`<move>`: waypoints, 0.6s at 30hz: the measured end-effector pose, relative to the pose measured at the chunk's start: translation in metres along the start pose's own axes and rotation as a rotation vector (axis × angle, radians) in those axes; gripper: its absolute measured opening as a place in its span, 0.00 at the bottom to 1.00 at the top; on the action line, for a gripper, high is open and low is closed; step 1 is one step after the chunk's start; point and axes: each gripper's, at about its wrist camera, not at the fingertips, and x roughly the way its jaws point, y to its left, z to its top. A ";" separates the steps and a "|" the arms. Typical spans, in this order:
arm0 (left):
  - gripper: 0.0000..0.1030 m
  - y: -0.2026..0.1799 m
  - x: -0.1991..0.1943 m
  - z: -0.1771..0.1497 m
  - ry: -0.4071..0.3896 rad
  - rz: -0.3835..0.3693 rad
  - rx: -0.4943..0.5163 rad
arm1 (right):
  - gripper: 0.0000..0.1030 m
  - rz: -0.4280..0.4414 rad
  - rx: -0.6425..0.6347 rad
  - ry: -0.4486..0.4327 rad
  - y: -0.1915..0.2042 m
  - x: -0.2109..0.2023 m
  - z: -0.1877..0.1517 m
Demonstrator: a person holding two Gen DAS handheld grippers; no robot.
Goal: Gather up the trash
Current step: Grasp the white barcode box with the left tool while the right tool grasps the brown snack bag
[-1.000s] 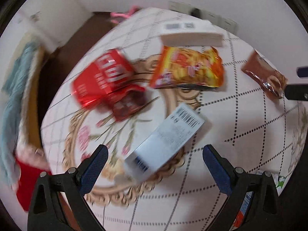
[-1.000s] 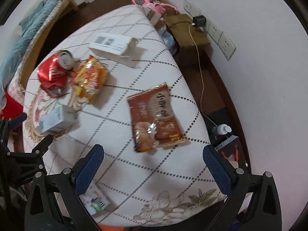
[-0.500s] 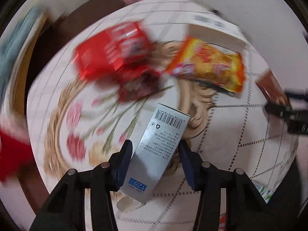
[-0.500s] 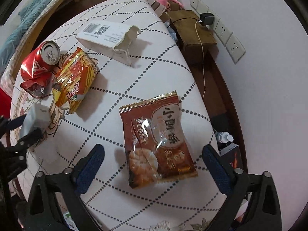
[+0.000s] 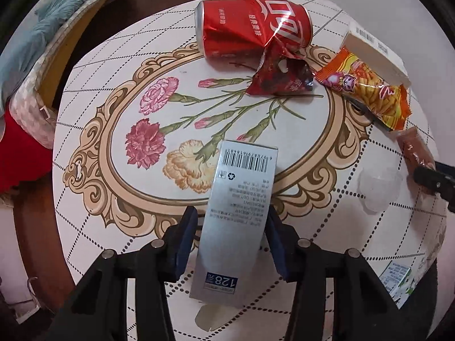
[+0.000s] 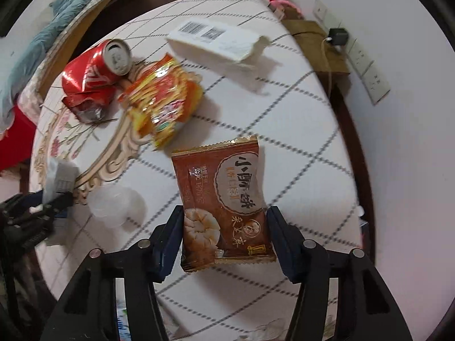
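Silver carton (image 5: 239, 213) gripped by left tongs (image 5: 231, 237), long axis pointing forward

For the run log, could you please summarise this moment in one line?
left hand-held gripper: shut on silver box | right hand-held gripper: shut on brown snack packet

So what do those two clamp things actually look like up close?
Both look alike: the left gripper and right gripper have matte black angular plastic frames with triangular cut-outs, round silver pivot bolts, and two dark blue fingers each. No cables, sleeves or markings are visible.
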 end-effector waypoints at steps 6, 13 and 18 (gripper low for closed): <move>0.30 0.003 -0.005 -0.010 -0.035 0.035 -0.024 | 0.69 -0.043 0.006 -0.014 0.002 0.011 0.009; 0.30 0.040 -0.031 -0.024 -0.099 0.079 -0.083 | 0.57 -0.134 -0.071 -0.056 0.018 0.012 0.007; 0.30 0.043 -0.061 -0.034 -0.167 0.112 -0.139 | 0.53 -0.105 -0.068 -0.071 0.023 0.001 0.001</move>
